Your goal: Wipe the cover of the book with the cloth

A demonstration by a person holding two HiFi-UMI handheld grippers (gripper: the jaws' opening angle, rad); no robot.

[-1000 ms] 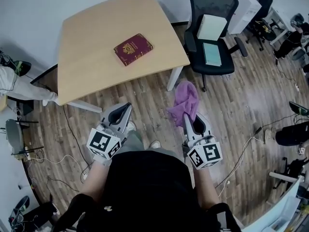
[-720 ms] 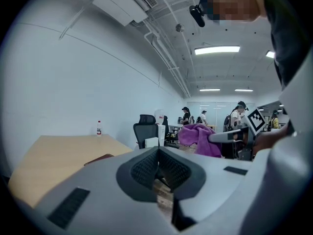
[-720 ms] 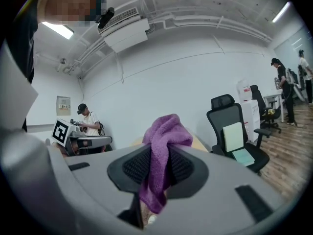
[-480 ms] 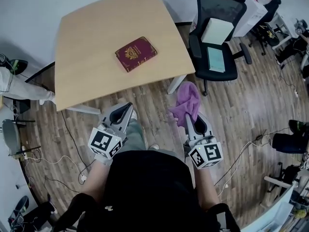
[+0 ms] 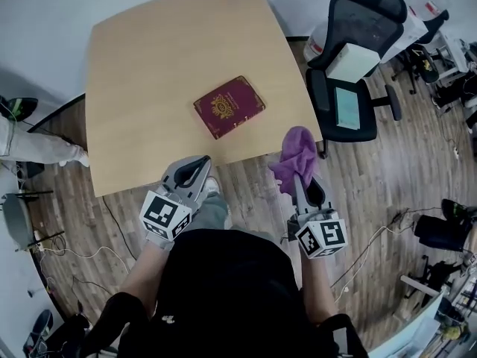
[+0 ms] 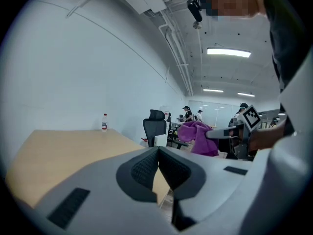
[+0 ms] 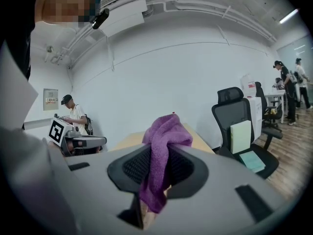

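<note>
1. Closer to the desk (image 5: pixel 141 73) than a second ago, the right gripper (image 7: pixel 155 166) stays clenched on the cloth (image 7: pixel 165 133); the left gripper (image 6: pixel 158 166) has its jaws pressed together, empty.
2. Cloth now overlaps the desk's near edge by its right corner; the book (image 5: pixel 229 106) lies mid-desk, untouched.
3. Approach looks nearly done; wiping not yet begun.

This is an open-plan office. A black mesh swivel chair (image 5: pixel 363 12) stands beside a pale wooden surface (image 5: pixel 149 66) on a wood-plank floor (image 5: pixel 387 170), and cables (image 5: pixel 113 216) trail across the floor. Long strip lights (image 6: pixel 228 53) and bare pipes (image 6: pixel 177 58) run along the ceiling. An air-conditioning unit (image 7: pixel 122 11) hangs high on the plain white wall. People (image 7: pixel 286 89) stand among more desks in the background.
</note>
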